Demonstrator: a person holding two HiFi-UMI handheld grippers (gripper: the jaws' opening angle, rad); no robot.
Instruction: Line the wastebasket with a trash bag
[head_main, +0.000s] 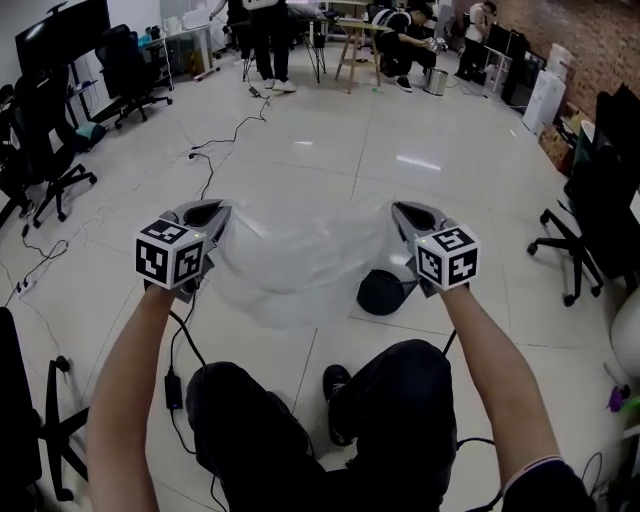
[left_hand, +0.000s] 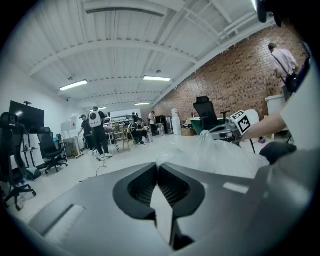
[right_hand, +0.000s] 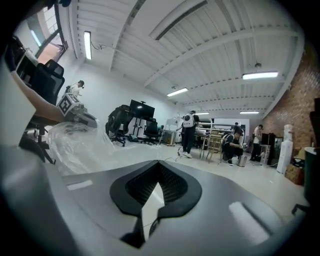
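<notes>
A clear trash bag (head_main: 295, 262) hangs stretched between my two grippers, held up in front of me above the floor. My left gripper (head_main: 212, 208) is shut on the bag's left edge, and my right gripper (head_main: 404, 208) is shut on its right edge. Below and between them a black wastebasket (head_main: 380, 293) stands on the tiled floor, partly veiled by the film. In the left gripper view the jaws (left_hand: 159, 169) meet on the film, and the bag (left_hand: 220, 156) runs off to the right gripper (left_hand: 229, 131). The right gripper view shows its jaws (right_hand: 159, 169) closed, with the bag (right_hand: 80, 146) billowing left.
My knees and a shoe (head_main: 338, 390) are just below the bag. Cables and a power brick (head_main: 173, 390) trail on the floor at left. Office chairs stand at left (head_main: 45, 160) and right (head_main: 590, 225). People and desks (head_main: 270, 40) are far back.
</notes>
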